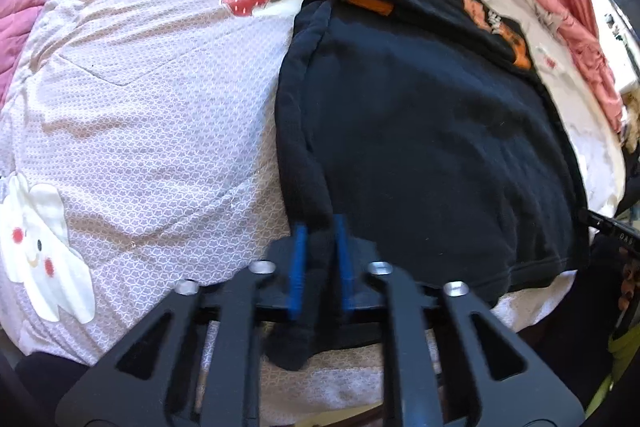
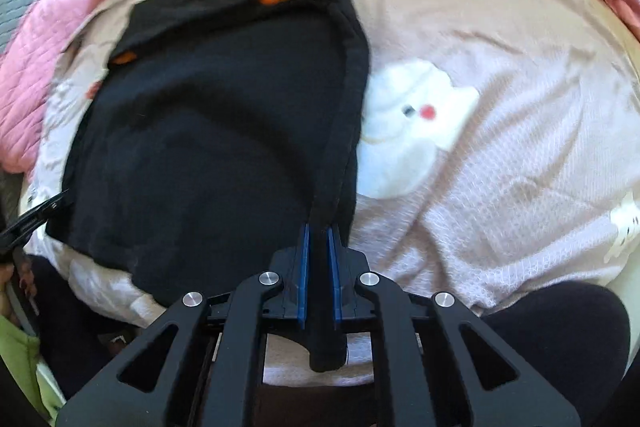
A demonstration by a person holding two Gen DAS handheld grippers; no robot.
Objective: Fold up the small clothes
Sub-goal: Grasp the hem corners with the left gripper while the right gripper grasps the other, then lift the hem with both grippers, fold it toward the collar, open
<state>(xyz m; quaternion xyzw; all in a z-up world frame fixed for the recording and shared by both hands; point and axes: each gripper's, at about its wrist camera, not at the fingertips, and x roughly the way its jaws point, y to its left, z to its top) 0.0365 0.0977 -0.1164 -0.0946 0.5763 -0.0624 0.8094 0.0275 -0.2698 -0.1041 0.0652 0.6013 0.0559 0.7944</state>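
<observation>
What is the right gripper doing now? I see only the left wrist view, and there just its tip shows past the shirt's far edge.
Observer: The right gripper is shut on the rolled side edge of the black shirt; a bit of cloth hangs out behind its jaws.
Operator: What lies beside that edge?
Observer: A white cartoon figure printed on the bedcover, partly covered by the shirt's edge.
</observation>
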